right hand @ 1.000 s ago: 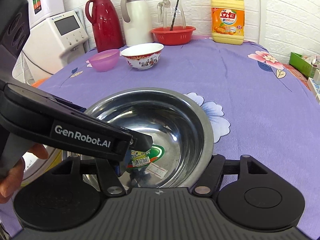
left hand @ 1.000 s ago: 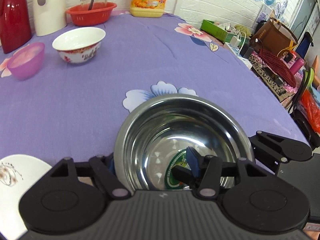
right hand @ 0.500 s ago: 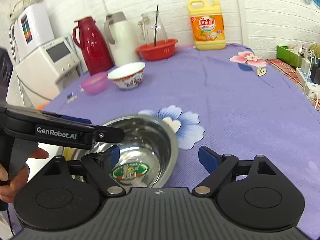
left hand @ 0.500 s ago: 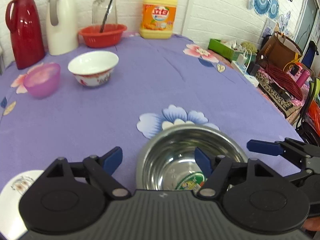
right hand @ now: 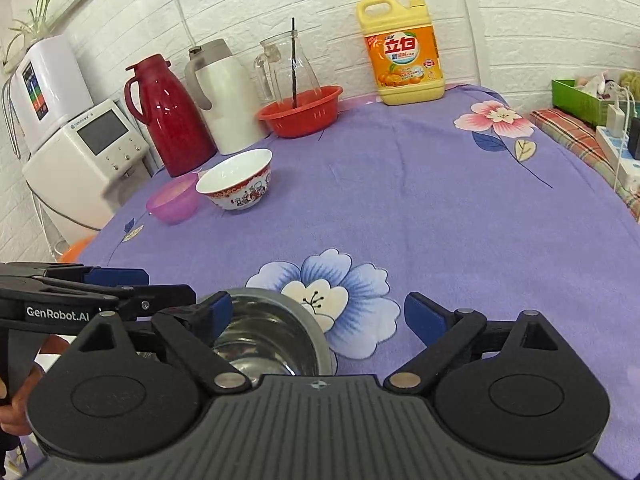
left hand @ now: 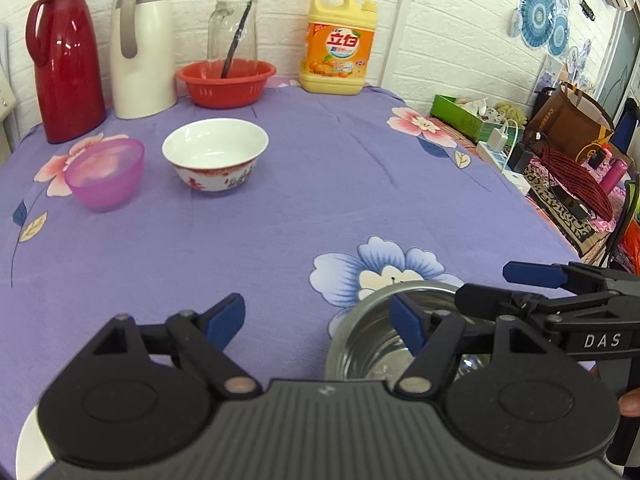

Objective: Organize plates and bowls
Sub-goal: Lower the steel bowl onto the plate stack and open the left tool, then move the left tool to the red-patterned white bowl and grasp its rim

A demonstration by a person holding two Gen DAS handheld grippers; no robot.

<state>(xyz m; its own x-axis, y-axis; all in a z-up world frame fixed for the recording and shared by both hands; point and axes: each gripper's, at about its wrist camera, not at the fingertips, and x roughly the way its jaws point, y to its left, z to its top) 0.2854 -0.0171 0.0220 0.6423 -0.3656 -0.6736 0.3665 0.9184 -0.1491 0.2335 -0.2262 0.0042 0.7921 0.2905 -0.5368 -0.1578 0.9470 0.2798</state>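
Observation:
A steel bowl sits on the purple cloth at the near edge; it also shows in the right wrist view. My left gripper is open and empty, raised just behind and left of the bowl. My right gripper is open and empty, raised behind the bowl's right side. A white patterned bowl and a small pink plastic bowl stand side by side at the far left; both also show in the right wrist view, white bowl, pink bowl. A white plate's edge shows at bottom left.
Along the back wall stand a red thermos, a white thermos, a red basket holding a glass jug, and a yellow detergent bottle. A water dispenser stands left of the table. Clutter lies past the right edge.
Both grippers let go of the steel bowl, opened, and pulled back and up. The bowl now rests on the cloth, lower in both views.

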